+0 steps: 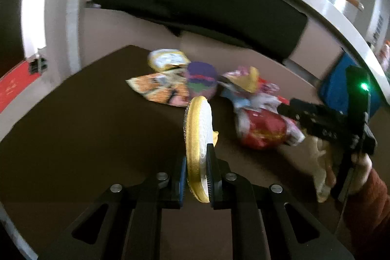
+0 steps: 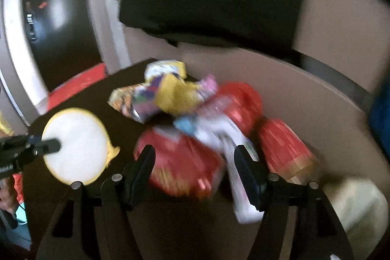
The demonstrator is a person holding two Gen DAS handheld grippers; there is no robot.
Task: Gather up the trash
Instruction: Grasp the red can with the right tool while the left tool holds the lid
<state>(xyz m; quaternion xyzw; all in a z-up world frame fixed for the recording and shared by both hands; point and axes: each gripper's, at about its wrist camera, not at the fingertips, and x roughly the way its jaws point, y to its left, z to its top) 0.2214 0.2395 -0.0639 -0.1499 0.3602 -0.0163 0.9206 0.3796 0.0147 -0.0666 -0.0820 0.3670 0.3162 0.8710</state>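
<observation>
My left gripper (image 1: 196, 162) is shut on a round white lid with a gold rim (image 1: 198, 145), held on edge above the dark brown table (image 1: 85, 126). The lid also shows in the right wrist view (image 2: 78, 145), pinched at its left side. A pile of trash lies beyond: a purple cup (image 1: 201, 81), an orange wrapper (image 1: 158, 88), a yellow-white packet (image 1: 167, 59) and a red snack bag (image 1: 263, 128). My right gripper (image 2: 195, 162) is open, its fingers either side of the red bag (image 2: 180, 167) and a white wrapper (image 2: 226, 138). It also shows in the left wrist view (image 1: 316, 121).
A red cylindrical can (image 2: 285, 148) lies right of the bag, against a beige wall panel (image 2: 304, 94). A pale bag (image 2: 360, 208) sits at the lower right. A blue bin (image 1: 341, 87) stands beyond the table's right end. A black cloth (image 1: 195, 9) hangs under the white counter.
</observation>
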